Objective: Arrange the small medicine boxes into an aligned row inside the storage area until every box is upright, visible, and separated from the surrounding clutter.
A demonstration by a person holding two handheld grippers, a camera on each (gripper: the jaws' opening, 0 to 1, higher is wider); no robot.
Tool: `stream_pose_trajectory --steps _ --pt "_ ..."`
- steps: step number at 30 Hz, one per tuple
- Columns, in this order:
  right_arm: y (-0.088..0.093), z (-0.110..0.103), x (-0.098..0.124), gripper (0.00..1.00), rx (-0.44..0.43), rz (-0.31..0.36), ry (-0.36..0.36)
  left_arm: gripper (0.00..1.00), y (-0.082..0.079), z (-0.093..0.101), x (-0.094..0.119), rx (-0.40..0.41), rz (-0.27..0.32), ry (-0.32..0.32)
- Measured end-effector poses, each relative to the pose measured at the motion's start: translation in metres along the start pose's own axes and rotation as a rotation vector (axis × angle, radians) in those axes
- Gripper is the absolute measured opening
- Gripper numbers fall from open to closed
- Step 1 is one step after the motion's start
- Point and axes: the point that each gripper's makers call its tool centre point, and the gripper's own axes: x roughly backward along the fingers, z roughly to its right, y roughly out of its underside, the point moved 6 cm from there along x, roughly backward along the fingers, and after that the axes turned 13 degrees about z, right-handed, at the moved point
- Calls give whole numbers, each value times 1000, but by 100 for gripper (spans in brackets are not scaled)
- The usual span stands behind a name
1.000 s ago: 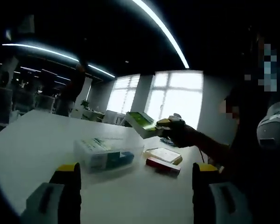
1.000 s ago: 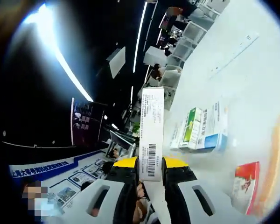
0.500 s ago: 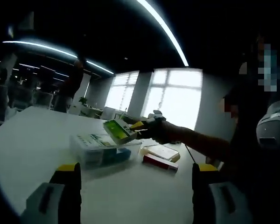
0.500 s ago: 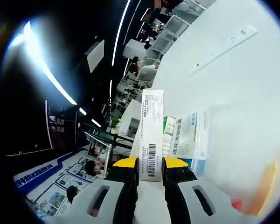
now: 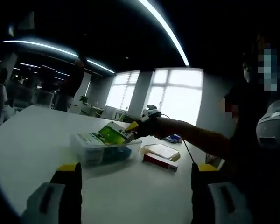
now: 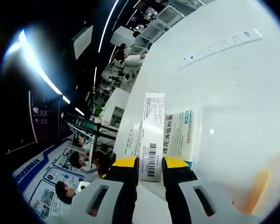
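My right gripper [image 6: 150,163] is shut on a white medicine box [image 6: 151,134] with a barcode, held over the clear storage bin [image 6: 214,140], beside a blue-and-white box [image 6: 177,135] standing inside it. In the left gripper view the same gripper [image 5: 132,128] reaches in from the right and holds the green-faced box [image 5: 110,135] at the top of the clear bin [image 5: 86,154], where other boxes stand. My left gripper [image 5: 135,186] stays low over the white table [image 5: 32,135], open and holding nothing.
A red box [image 5: 159,161] and a flat white box [image 5: 162,151] lie on the table right of the bin. A power strip [image 6: 219,44] is set into the tabletop beyond the bin. A person's arm [image 5: 200,140] stretches across from the right. Chairs and desks stand far behind.
My right gripper has carried the box leftward and down from above the table to the top of the bin. The left gripper has not moved.
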Motion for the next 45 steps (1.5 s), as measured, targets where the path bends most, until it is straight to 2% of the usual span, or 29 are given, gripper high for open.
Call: stream_pose_trajectory --steps 3,4,6,8,12,17,18,20,24,27,29,32,33,35,37,39,42,45 --pt "4 -3 1 20 94 6 14 97 0 1 0 -3 -3 3" --pt "2 -4 1 21 99 5 25 97 1 0 0 -4 -5 3" --pt "1 -6 0 23 187 25 36 97 1 0 0 -2 -5 2" --pt "1 -8 0 24 254 10 69 96 1 0 0 1 -5 2" --pt "0 -14 0 34 398 5 125 96 3 1 1 0 -9 3" --pt "4 -18 0 40 475 -18 154 95 4 1 1 1 -10 3" --pt "2 -18 -1 40 521 -3 186 95 4 0 2 1 -10 1" --pt "4 -18 -3 39 533 -10 192 95 6 1 2 6 -9 5" --pt "11 -20 -9 42 529 -34 174 95 7 2 0 10 -10 11" --pt "14 -22 -9 45 560 -50 182 95 6 3 0 6 -9 14" --pt "12 -22 -8 45 569 -57 197 95 6 3 1 8 -10 12" --pt "7 -25 -6 45 604 -34 202 95 6 3 1 2 -12 12" --pt "7 -25 -6 45 600 -28 197 95 6 2 1 1 -12 10" --pt "10 -26 -9 45 540 -41 173 95 6 2 1 0 -11 9" --pt "9 -24 -10 46 559 -36 186 95 6 2 1 2 -12 9" --pt "4 -19 -10 48 610 -15 245 95 6 3 0 1 -13 12" --pt "2 -17 -11 43 661 -11 304 94 6 4 -1 -2 -14 15" --pt "4 -18 -15 45 647 -30 292 94 6 5 -1 -4 -13 17"
